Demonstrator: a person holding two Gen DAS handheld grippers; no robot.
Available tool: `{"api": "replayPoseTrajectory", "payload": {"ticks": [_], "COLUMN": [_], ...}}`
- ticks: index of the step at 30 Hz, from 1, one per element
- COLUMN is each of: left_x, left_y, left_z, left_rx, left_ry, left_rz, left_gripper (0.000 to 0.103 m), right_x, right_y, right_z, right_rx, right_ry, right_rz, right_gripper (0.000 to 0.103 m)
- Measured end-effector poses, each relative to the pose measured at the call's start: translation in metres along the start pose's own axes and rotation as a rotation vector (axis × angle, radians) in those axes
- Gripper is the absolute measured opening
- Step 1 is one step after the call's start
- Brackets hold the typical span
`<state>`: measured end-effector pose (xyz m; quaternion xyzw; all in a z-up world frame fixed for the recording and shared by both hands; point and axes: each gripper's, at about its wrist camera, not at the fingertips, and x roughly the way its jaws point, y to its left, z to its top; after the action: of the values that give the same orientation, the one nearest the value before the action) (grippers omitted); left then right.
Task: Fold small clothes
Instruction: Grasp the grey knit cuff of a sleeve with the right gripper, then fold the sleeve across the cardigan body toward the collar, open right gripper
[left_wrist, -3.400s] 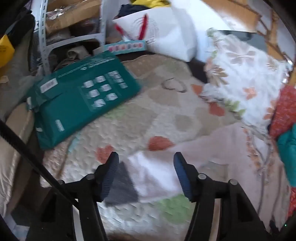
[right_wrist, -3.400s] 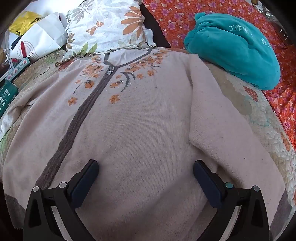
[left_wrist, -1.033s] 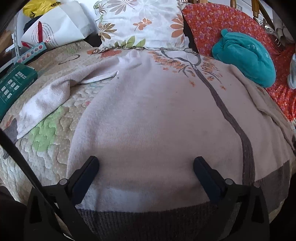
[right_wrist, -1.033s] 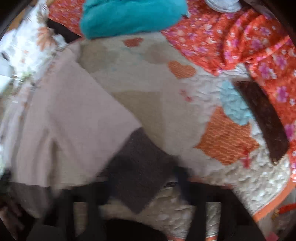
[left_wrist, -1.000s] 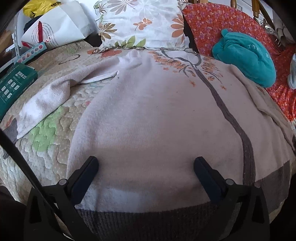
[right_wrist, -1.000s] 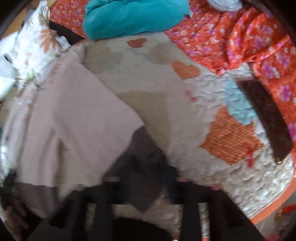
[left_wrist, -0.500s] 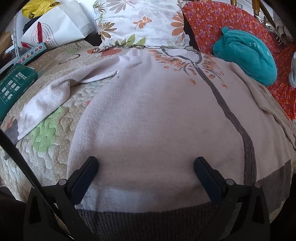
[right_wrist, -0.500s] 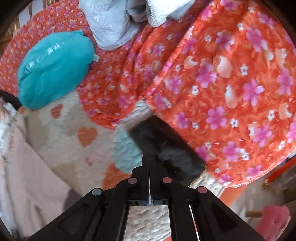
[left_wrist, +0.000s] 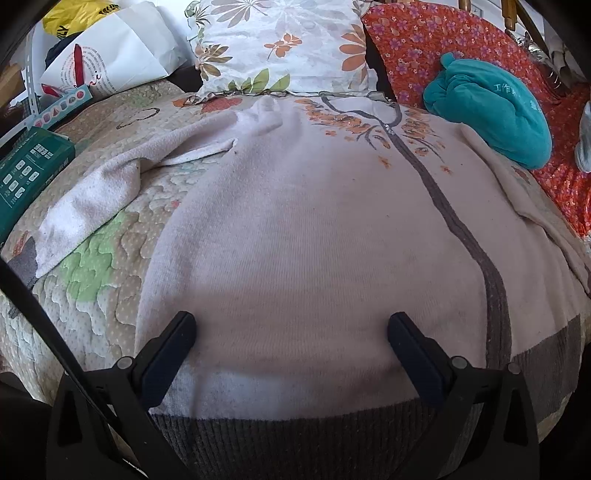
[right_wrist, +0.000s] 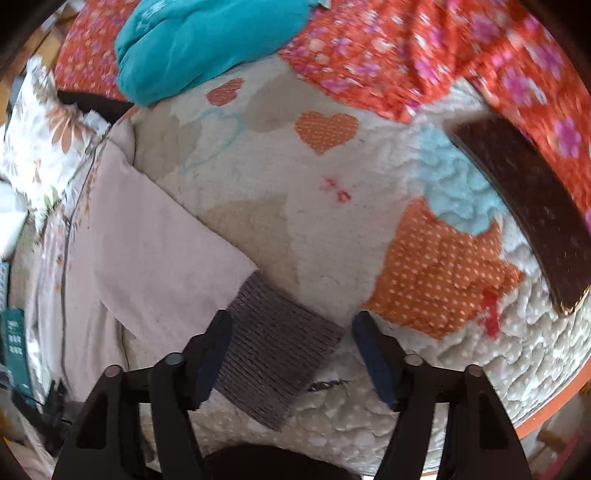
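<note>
While the left gripper (left_wrist: 291, 332) just sits there wide open over the sweater's (left_wrist: 314, 221) lower body, right above the grey hem band (left_wrist: 295, 439) and pinching nothing, the right side is where stuff actually changed. Half a second ago the right gripper (right_wrist: 291, 332) was clamped completely shut and aimed off at the red floral blanket (right_wrist: 424, 48); now it's swung back over the grey sleeve cuff (right_wrist: 277, 354) and its jaws are opening, with the cuff lying between them but the pads not pressing on it. The sleeve (right_wrist: 155, 243) runs out flat across the quilt (right_wrist: 332, 229) from the sweater body, about where it lay a second ago, so I'd guess it just got laid out straight and this is a re-approach for a fresh grab. The sweater itself is spread face up on the bed, collar toward the floral pillow (left_wrist: 280, 40), teal bundle (left_wrist: 491, 110) off by its shoulder. No fold made yet as far as I can tell; bringing that sleeve in across the body looks like the next job.
</note>
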<state>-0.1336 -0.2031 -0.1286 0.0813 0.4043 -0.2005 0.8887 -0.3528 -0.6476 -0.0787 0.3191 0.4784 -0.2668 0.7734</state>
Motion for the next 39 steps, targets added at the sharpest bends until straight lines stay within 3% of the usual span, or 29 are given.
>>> {"api": "replayPoseTrajectory", "payload": {"ticks": [1,3,5,6,13,17,21,25,28,31,34,39], "left_x": [0.000,0.000,0.000,0.000,-0.001,-0.001,-0.001,-0.001,-0.001,-0.007,-0.019,-0.032], "left_y": [0.000,0.000,0.001,0.001,0.000,0.000,0.000,0.000,0.002,0.007,0.015,0.040], "left_z": [0.000,0.000,0.000,0.000,0.000,0.000,0.000,0.001,0.004,0.008,0.012,0.018], "left_rx": [0.001,0.000,0.000,0.001,0.002,0.001,-0.002,-0.006,-0.002,-0.030,-0.083,-0.181], "left_ry": [0.000,-0.002,-0.002,-0.002,-0.004,-0.003,0.000,0.002,0.011,0.006,-0.039,-0.087], "left_rz": [0.000,0.001,0.001,0.000,0.002,0.002,0.005,0.008,0.003,-0.026,-0.071,-0.076], "left_gripper": [0.103,0.103,0.103,0.103,0.103,0.103,0.103,0.103,0.103,0.103,0.103,0.103], "right_x": [0.002,0.005,0.005,0.004,-0.026,-0.065,-0.104,-0.131,-0.140,-0.134,-0.114,-0.057], "right_y": [0.008,0.021,0.037,0.043,0.065,0.022,-0.035,-0.046,-0.016,0.037,0.105,0.255], "right_z": [-0.001,-0.004,-0.010,-0.011,-0.002,0.025,0.057,0.074,0.081,0.088,0.094,0.092], "right_rx": [-0.022,-0.076,-0.143,-0.155,-0.202,-0.114,0.070,0.152,0.114,0.056,-0.020,-0.187], "right_ry": [-0.003,-0.008,-0.017,-0.024,-0.138,-0.196,-0.276,-0.314,-0.328,-0.308,-0.264,-0.139], "right_rz": [-0.024,-0.080,-0.109,-0.102,-0.165,-0.256,-0.387,-0.403,-0.351,-0.223,-0.064,0.152], "right_gripper": [0.075,0.062,0.018,0.014,0.012,0.011,0.011,0.011,0.011,0.011,0.011,0.011]}}
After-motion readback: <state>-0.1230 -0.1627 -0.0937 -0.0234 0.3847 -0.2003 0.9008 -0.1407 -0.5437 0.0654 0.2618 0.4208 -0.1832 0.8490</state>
